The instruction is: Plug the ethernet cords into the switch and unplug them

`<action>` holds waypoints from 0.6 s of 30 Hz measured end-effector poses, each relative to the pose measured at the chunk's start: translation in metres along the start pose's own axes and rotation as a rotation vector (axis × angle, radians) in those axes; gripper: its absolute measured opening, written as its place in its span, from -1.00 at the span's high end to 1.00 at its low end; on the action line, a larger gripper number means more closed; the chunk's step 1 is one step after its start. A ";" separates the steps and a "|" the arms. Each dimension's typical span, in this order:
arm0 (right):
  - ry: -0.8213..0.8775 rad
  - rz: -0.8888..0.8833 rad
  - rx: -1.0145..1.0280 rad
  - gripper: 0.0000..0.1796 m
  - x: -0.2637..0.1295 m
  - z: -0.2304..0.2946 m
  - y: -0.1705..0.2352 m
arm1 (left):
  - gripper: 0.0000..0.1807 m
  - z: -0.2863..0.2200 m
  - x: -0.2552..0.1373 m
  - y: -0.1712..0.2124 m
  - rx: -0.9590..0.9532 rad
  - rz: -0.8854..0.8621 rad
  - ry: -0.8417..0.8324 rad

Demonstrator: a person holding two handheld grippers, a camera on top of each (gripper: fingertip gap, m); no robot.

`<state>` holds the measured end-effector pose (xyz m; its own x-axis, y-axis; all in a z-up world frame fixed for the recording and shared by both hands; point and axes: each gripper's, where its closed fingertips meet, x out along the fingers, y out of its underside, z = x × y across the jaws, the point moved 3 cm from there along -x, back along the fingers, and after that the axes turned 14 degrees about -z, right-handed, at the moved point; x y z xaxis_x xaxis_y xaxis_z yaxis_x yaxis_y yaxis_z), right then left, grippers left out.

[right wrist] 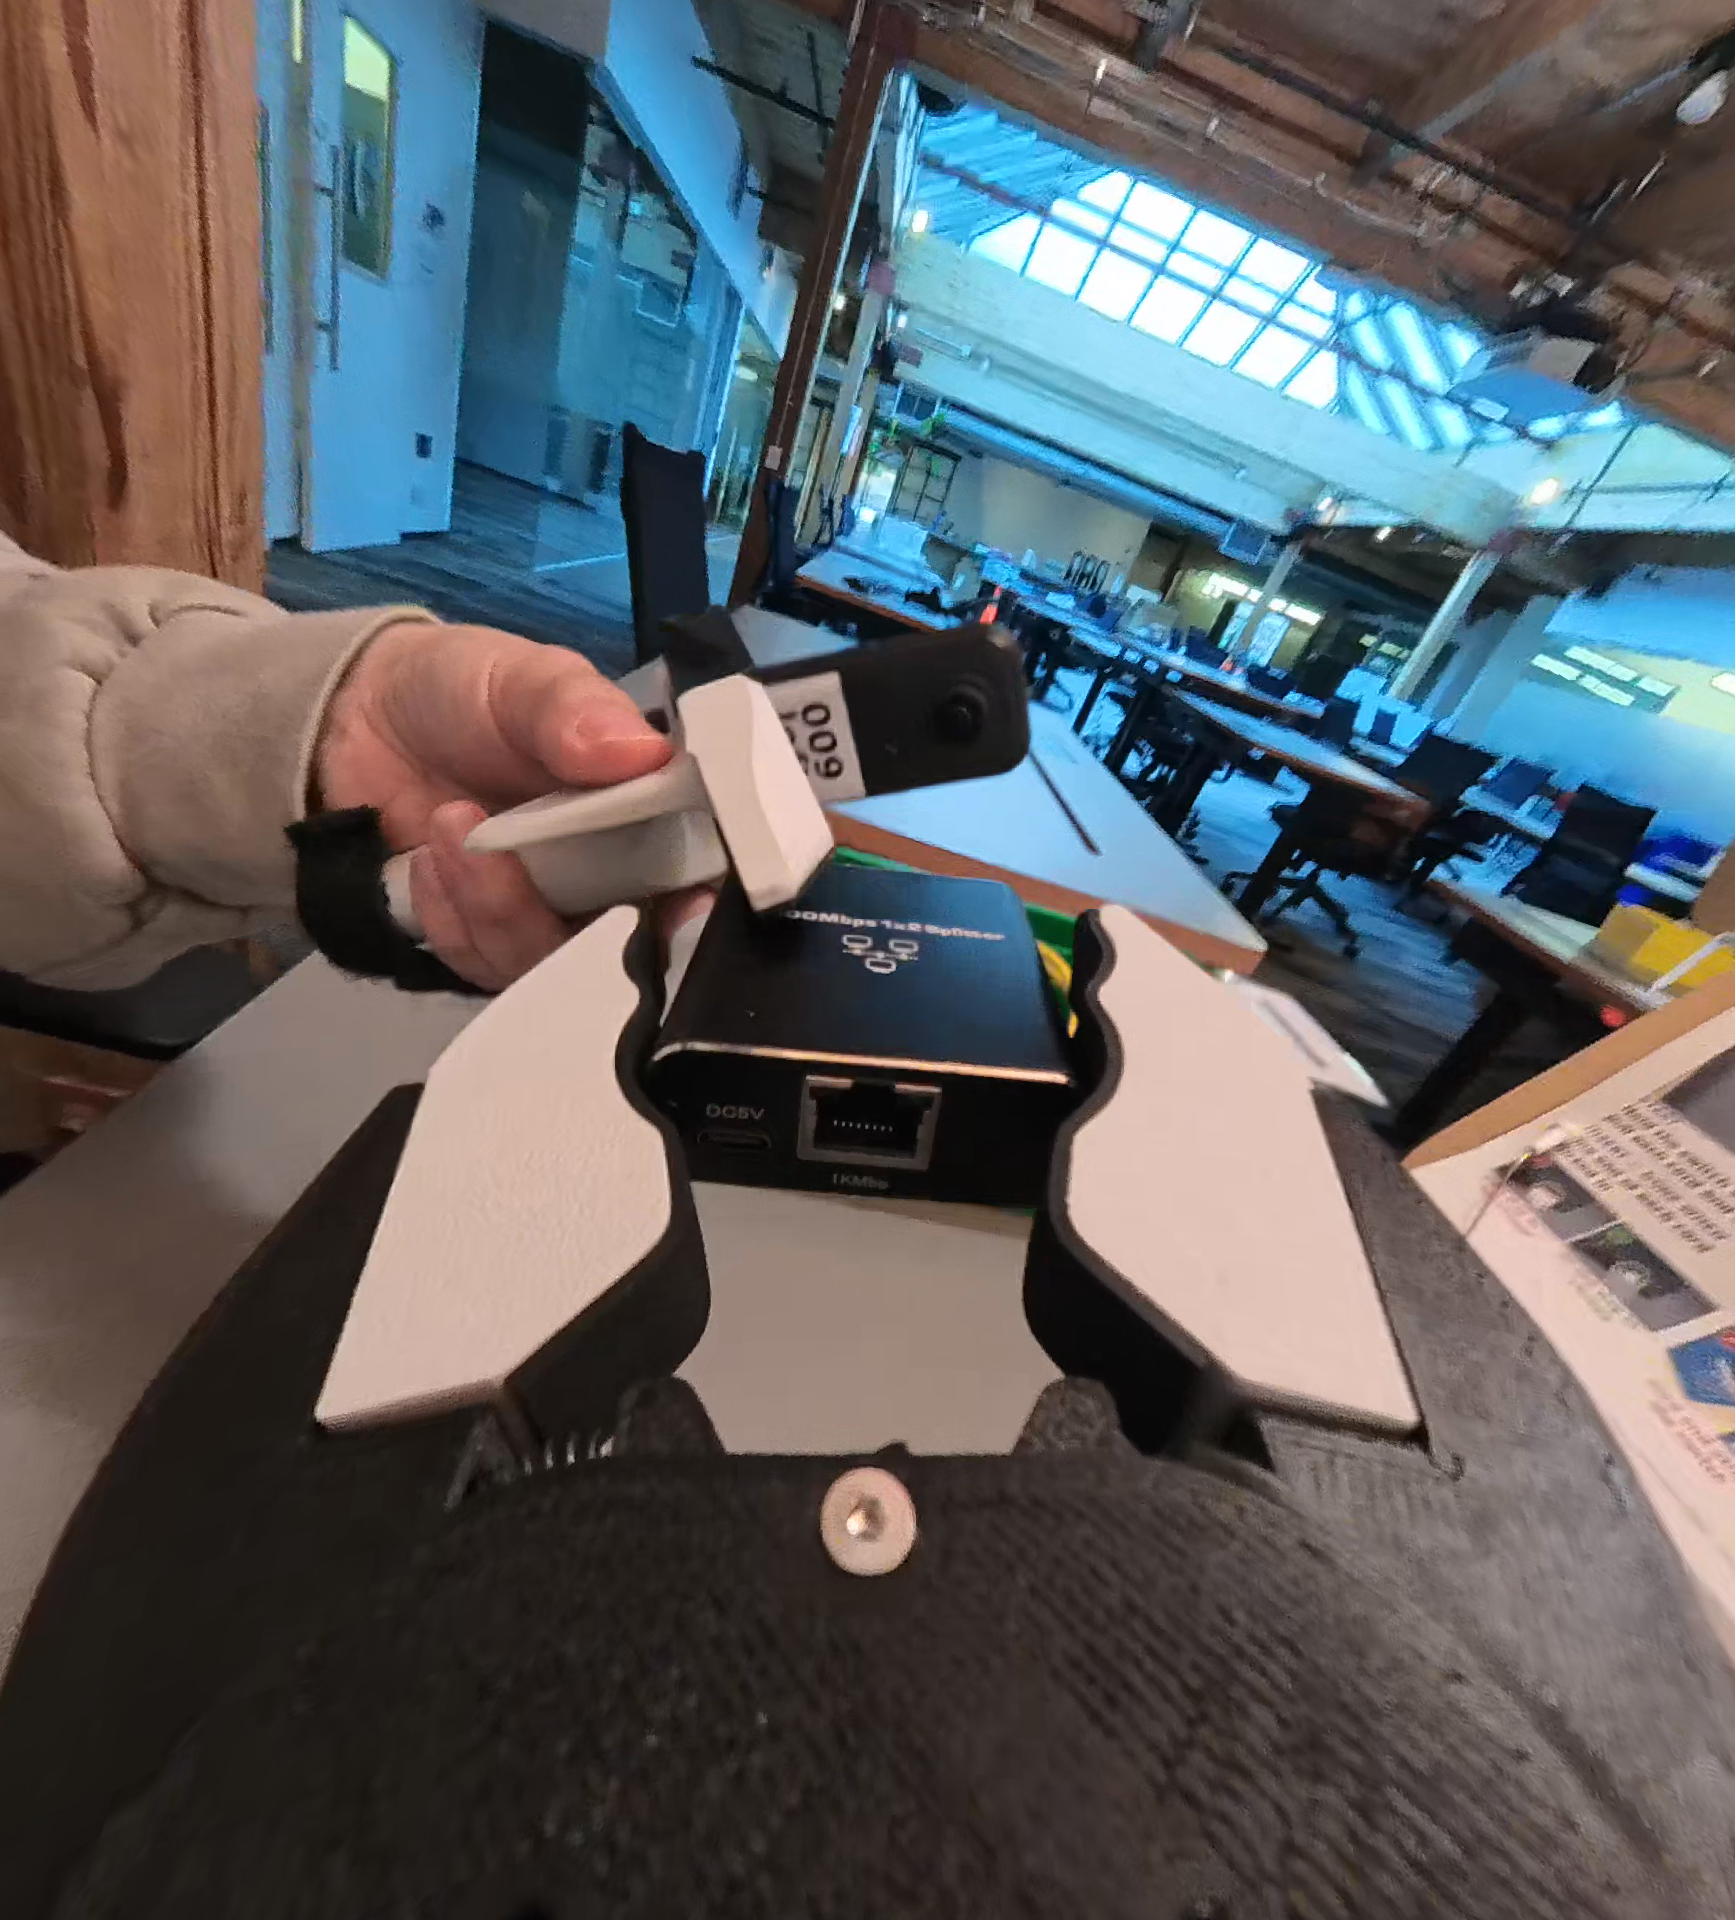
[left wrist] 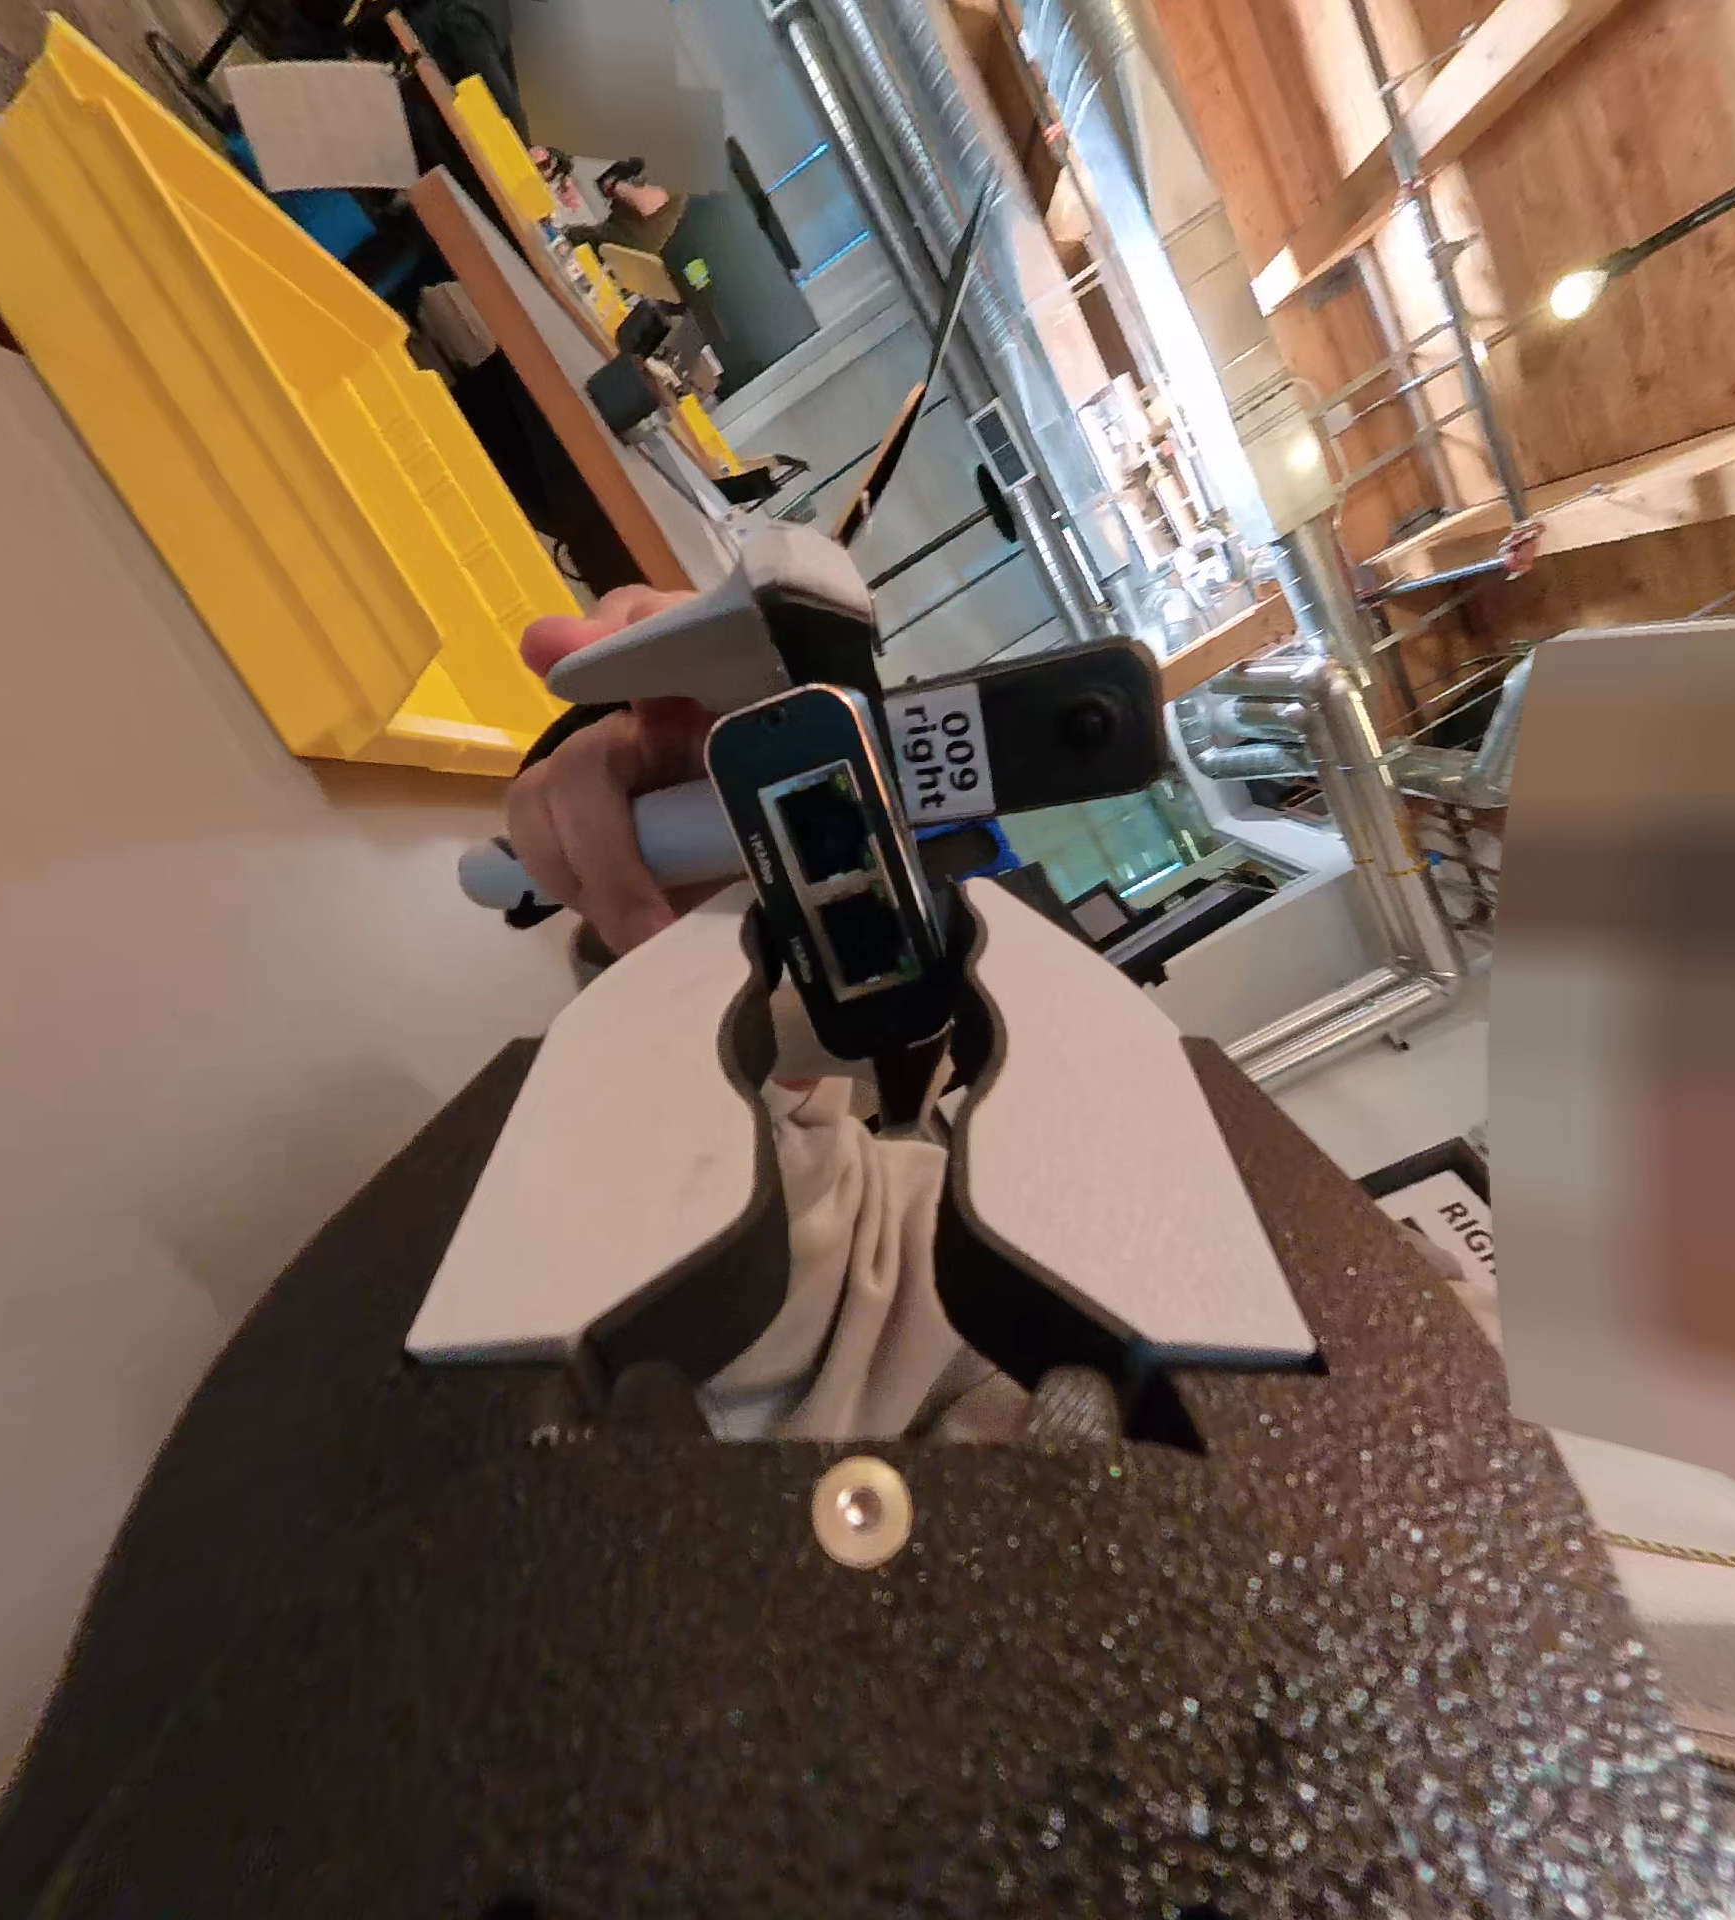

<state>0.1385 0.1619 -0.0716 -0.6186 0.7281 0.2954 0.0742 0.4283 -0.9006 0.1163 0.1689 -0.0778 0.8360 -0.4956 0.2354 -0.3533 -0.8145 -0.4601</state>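
Note:
The black switch (right wrist: pixel 873 1023) is held up off the table between both grippers. My right gripper (right wrist: pixel 868 935) is shut on its two long sides; the end with one port faces that camera. My left gripper (left wrist: pixel 858 920) is turned on its side and clamps the far end across its thin faces. That end (left wrist: pixel 832 842) has two empty ports facing the left camera. One left finger (right wrist: pixel 754 810) rests on the switch's top; the other is hidden beneath. A right finger (left wrist: pixel 665 649) shows behind the switch. No cord is plugged in. A bit of yellow (right wrist: pixel 1055 982) shows behind the switch.
A yellow plastic bin (left wrist: pixel 219 416) stands on the white table (left wrist: pixel 63 935). A printed instruction sheet (right wrist: pixel 1621 1247) lies at the right. A wooden post (right wrist: pixel 63 260) rises at the left. The person's hands and beige sleeve (right wrist: pixel 63 779) hold the grippers. My two grippers' fingertips are within a few centimetres of each other.

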 end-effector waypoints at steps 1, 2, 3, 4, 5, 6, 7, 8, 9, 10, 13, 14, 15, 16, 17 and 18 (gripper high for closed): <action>-0.005 0.028 0.001 0.15 -0.001 0.001 0.004 | 0.68 0.003 -0.001 0.001 0.005 0.006 -0.012; -0.002 0.058 -0.006 0.16 -0.002 0.000 0.008 | 0.69 0.005 -0.002 0.001 0.000 -0.003 -0.018; 0.005 0.087 -0.013 0.16 -0.002 -0.001 0.011 | 0.70 0.007 -0.002 0.001 -0.014 -0.022 -0.023; 0.013 0.111 -0.025 0.16 -0.002 -0.002 0.015 | 0.71 0.009 -0.002 0.000 -0.023 -0.038 -0.029; 0.015 0.122 -0.042 0.16 -0.002 -0.002 0.017 | 0.71 0.011 -0.002 0.000 -0.025 -0.043 -0.033; 0.018 0.118 -0.053 0.16 -0.002 -0.002 0.017 | 0.71 0.011 -0.003 -0.001 -0.026 -0.046 -0.035; 0.015 0.101 -0.051 0.16 -0.001 -0.002 0.015 | 0.71 0.010 -0.003 0.000 -0.032 -0.044 -0.031; 0.008 0.064 -0.043 0.16 -0.001 0.000 0.011 | 0.71 0.008 -0.003 0.000 -0.044 -0.039 -0.018; 0.004 0.027 -0.036 0.16 0.000 0.001 0.007 | 0.72 0.006 -0.003 0.000 -0.065 -0.039 -0.001; 0.007 0.007 -0.030 0.16 0.001 0.000 0.005 | 0.72 0.005 -0.002 0.000 -0.086 -0.044 0.011; 0.046 0.045 -0.059 0.14 0.003 -0.003 0.011 | 0.72 0.008 -0.003 -0.003 -0.081 -0.061 -0.005; 0.054 0.068 -0.086 0.14 0.004 -0.004 0.014 | 0.73 0.010 -0.004 -0.003 -0.067 -0.063 -0.015; 0.051 0.079 -0.100 0.14 0.004 -0.004 0.014 | 0.73 0.010 -0.004 -0.003 -0.057 -0.062 -0.015; 0.048 0.076 -0.089 0.14 0.004 -0.004 0.013 | 0.73 0.009 -0.004 -0.003 -0.058 -0.065 -0.006; 0.041 0.054 -0.072 0.14 0.005 -0.003 0.010 | 0.72 0.008 -0.004 -0.003 -0.061 -0.065 0.007; 0.035 0.040 -0.056 0.14 0.004 -0.003 0.009 | 0.71 0.006 -0.004 -0.003 -0.049 -0.063 0.015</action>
<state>0.1388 0.1705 -0.0777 -0.5869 0.7630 0.2710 0.1425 0.4268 -0.8931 0.1167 0.1750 -0.0829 0.8512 -0.4468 0.2755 -0.3205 -0.8581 -0.4012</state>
